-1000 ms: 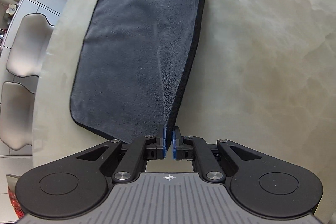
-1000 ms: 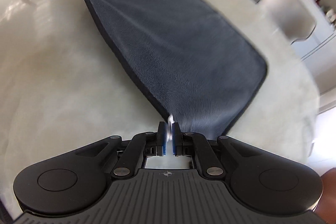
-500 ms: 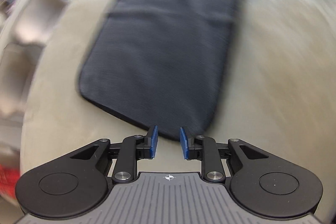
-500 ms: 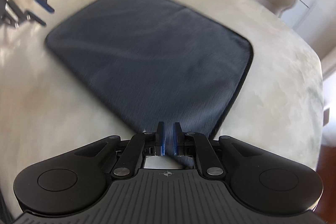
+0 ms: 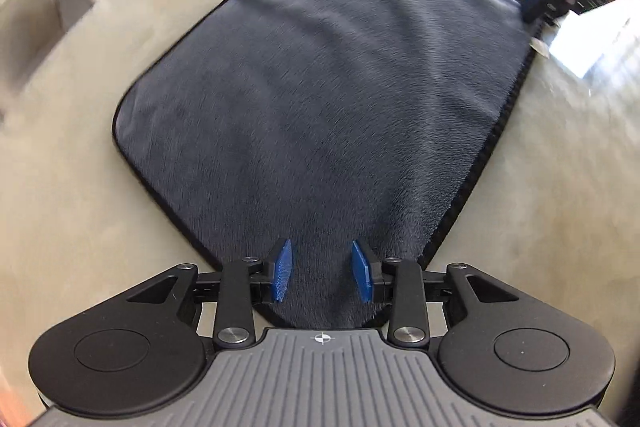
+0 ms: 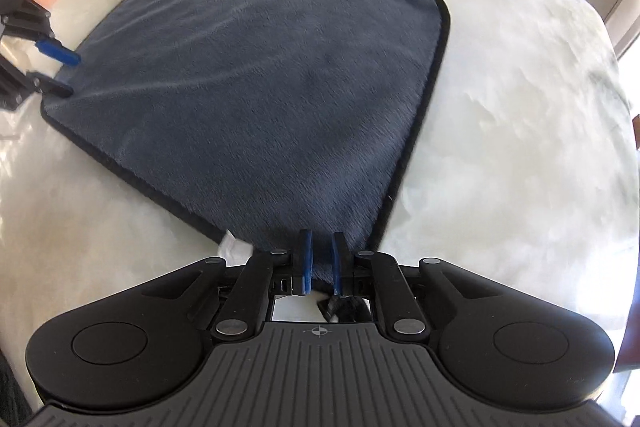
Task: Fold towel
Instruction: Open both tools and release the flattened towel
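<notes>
Your table (image 6: 500,147) now carries the towel (image 5: 320,107) flat, doubled, edges stacked; a second ago you held its corners pinched and lifted. One fold looks complete. Your left gripper (image 5: 322,271) has let go, jaws wide over its corner. Your right gripper (image 6: 319,261) stands narrowly parted, pile between, no grip.

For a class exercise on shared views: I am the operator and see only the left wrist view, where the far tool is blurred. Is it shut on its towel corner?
Observer: No. The right tool is open by a narrow gap, and a corner of the towel lies in that gap.
Operator: And the white speck beside it?
Observer: A white label sticking out at the towel's edge, just left of that tool.
</notes>
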Demonstrator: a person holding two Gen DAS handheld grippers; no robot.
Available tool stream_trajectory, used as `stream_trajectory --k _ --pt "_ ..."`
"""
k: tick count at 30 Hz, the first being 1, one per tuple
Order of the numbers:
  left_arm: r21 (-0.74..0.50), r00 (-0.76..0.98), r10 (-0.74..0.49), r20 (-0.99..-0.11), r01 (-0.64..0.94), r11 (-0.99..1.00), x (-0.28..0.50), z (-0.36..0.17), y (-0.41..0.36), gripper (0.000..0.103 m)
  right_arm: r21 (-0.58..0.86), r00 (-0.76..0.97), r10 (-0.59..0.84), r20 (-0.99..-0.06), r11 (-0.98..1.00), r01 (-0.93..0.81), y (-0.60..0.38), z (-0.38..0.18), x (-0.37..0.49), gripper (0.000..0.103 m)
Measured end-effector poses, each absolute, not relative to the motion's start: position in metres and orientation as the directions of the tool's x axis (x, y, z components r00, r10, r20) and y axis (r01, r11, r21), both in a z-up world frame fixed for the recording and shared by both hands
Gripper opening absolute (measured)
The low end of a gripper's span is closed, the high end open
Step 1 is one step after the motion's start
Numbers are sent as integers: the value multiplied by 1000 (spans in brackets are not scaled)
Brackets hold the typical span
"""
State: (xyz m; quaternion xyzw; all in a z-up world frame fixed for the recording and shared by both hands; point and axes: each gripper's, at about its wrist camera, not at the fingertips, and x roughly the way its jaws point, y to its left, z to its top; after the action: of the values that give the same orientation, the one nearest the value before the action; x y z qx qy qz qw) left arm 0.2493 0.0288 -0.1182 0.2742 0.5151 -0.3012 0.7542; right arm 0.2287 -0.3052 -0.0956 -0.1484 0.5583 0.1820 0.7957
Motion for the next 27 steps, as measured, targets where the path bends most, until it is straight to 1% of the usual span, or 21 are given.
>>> stream_trajectory --k 5,9,11,13,14,15,17,22,27 --pt "108 292 -162 -943 726 679 248 -119 35 40 -33 298 117 -947 891 -453 -316 -96 226 9" --pt "125 294 -148 -944 736 665 249 -118 34 40 -45 278 101 -955 880 -473 -314 -94 226 9" --pt "142 322 -153 -934 730 669 256 -113 33 40 -43 260 91 -961 882 -468 -313 -94 229 10" --pt "165 366 -162 -916 713 681 269 -106 33 43 -77 283 64 -957 884 -460 -305 -87 233 12" --pt "174 386 -164 -908 704 689 277 -103 32 47 -80 317 82 -945 881 -467 -300 -81 234 14" --pt "187 405 -164 -899 695 694 285 -102 31 52 -69 329 103 -939 879 -471 -298 -78 235 21" --pt "208 439 -163 -883 679 704 303 -103 27 53 -22 351 166 -921 880 -474 -290 -73 241 31" --pt "190 471 -189 -862 645 740 352 -107 14 53 -23 375 175 -910 884 -467 -279 -81 251 31" --pt "159 462 -194 -866 621 768 382 -119 7 55 23 377 191 -906 913 -407 -289 -88 260 31"
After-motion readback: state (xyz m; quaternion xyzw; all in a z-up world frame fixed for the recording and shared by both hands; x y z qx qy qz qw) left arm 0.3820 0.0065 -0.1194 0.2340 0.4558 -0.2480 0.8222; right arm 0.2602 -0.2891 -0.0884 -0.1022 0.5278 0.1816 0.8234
